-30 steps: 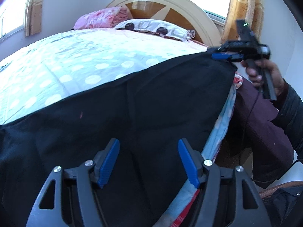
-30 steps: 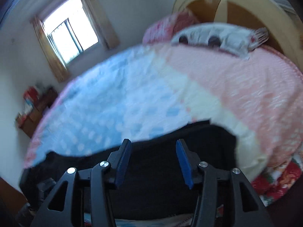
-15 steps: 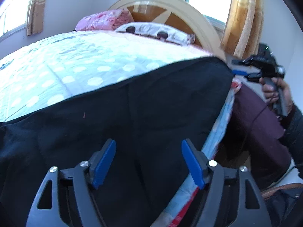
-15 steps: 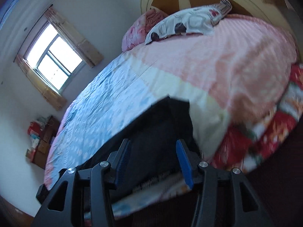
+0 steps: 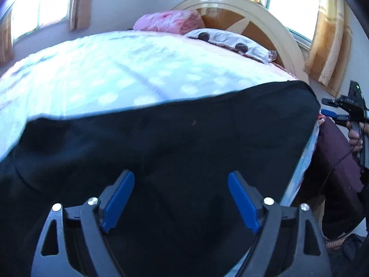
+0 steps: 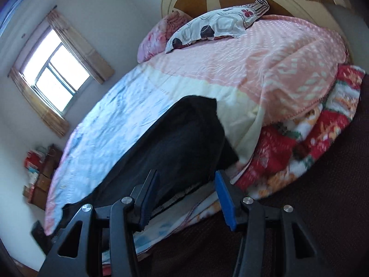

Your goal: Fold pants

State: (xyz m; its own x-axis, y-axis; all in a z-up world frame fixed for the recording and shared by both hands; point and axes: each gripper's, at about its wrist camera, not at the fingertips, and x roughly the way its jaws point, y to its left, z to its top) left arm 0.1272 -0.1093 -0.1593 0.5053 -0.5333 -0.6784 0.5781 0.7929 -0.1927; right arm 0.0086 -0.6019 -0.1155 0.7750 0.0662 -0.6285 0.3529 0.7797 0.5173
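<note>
Black pants [image 5: 184,138] lie flat along the near side of the bed, a straight edge running across the left wrist view. My left gripper [image 5: 181,176] hovers over their middle. Its jaws are opening, and the blue pads pinch nothing. In the right wrist view the pants [image 6: 184,143] stretch away to the left from a squared end. My right gripper [image 6: 186,177] stands open just off the bed's side near that end, with nothing between its pads. That same right gripper [image 5: 327,108] shows at the far right of the left wrist view, held in a hand, clear of the pants' corner.
The bed has a blue and pink dotted quilt [image 6: 230,64], two pillows [image 6: 216,27] and a round wooden headboard [image 5: 253,23]. A red flowered blanket [image 6: 311,133] hangs over the bed's side. Windows [image 6: 55,76] are on the walls. Boxes [image 6: 34,173] stand by the far wall.
My left gripper's jaws have spread wider, and it has slid along the pants. My right gripper has drawn away from the pants' corner past the bed's side and has rolled.
</note>
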